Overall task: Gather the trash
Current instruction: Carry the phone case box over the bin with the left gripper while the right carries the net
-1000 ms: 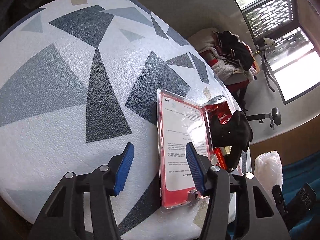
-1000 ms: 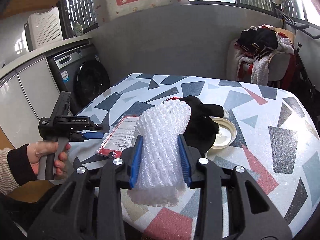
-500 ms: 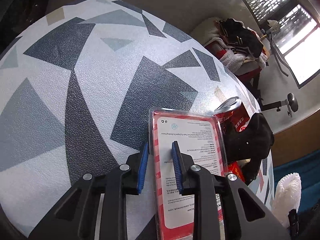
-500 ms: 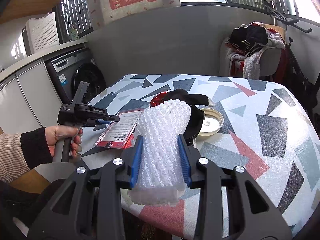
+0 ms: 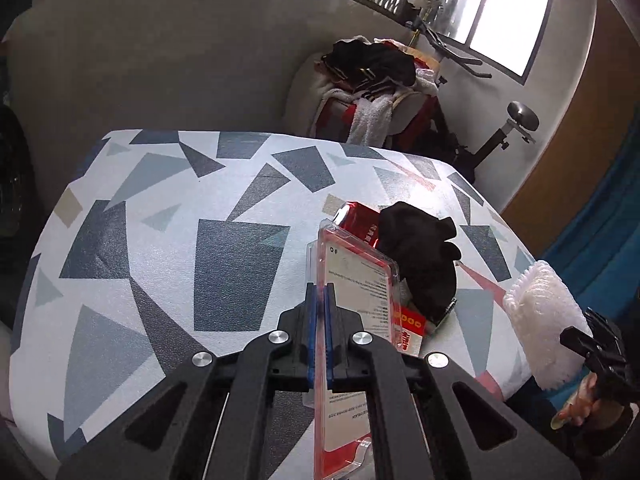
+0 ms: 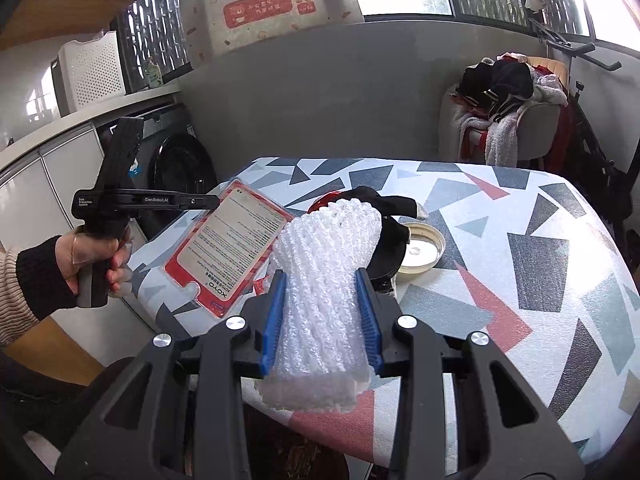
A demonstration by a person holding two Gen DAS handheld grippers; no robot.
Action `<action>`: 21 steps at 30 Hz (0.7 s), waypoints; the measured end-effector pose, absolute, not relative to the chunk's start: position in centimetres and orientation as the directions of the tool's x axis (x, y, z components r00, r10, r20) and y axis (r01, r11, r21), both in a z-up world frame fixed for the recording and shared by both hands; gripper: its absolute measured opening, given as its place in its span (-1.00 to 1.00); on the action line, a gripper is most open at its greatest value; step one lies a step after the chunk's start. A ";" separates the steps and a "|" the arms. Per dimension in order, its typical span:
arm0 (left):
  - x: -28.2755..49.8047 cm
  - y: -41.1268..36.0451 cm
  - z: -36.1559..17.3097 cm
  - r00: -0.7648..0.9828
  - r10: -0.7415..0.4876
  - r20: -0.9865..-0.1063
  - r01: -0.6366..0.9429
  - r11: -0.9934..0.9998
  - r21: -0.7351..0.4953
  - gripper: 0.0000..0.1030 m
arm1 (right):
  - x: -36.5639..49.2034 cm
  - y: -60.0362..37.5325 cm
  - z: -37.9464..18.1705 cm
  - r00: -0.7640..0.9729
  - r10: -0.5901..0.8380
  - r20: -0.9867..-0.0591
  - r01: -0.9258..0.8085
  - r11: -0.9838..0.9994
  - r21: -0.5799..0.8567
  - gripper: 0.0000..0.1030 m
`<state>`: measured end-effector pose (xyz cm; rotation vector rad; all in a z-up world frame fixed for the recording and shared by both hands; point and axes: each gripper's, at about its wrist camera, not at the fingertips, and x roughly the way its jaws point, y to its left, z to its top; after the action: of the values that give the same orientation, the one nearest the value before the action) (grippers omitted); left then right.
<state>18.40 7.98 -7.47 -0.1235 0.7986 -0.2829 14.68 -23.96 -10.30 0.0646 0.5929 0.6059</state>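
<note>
The plastic package (image 6: 230, 244) hangs tilted above the desk's (image 6: 500, 240) left edge, clamped in the left tongs (image 5: 319, 304). To its right the foam net (image 6: 324, 280) sits between the right tongs (image 6: 322, 312), off the near edge. Behind it on the desk lie a glove (image 6: 390, 220) over a can (image 5: 360, 220), then a lid (image 6: 422, 248) to the right.

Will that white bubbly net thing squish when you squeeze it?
Probably yes. The white foam net bulges above and below the right gripper, narrowing where the jaws pinch it, so it looks soft and springy. It is likely very light, being mostly holes and air. Its bumpy surface should keep it from slipping out.
</note>
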 end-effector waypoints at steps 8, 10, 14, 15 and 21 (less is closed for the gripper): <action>12.6 5.1 -4.4 0.688 -0.366 -0.627 0.327 0.927 -0.182 -0.93 | 12.1 -24.7 -9.5 0.671 0.554 -0.493 -0.513 0.827 0.230 -0.29; 11.2 4.2 -4.4 0.680 -0.380 -0.628 0.362 0.918 -0.163 -0.93 | 11.5 -25.0 -9.3 0.676 0.551 -0.490 -0.510 0.829 0.229 -0.29; 8.6 3.0 -5.9 0.648 -0.403 -0.646 0.397 0.903 -0.164 -0.93 | 10.3 -25.8 -9.2 0.681 0.545 -0.488 -0.500 0.834 0.233 -0.29; 8.0 2.8 -6.1 0.644 -0.417 -0.641 0.407 0.897 -0.174 -0.93 | 10.0 -25.9 -9.2 0.682 0.544 -0.488 -0.499 0.835 0.233 -0.29; 5.2 0.9 -8.5 0.598 -0.469 -0.650 0.471 0.862 -0.188 -0.93 | 8.9 -26.5 -9.5 0.682 0.533 -0.501 -0.488 0.842 0.231 -0.29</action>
<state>5.22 0.94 -8.54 0.0030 0.7533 -0.5447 8.86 -26.51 -9.52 0.0810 0.5873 0.5731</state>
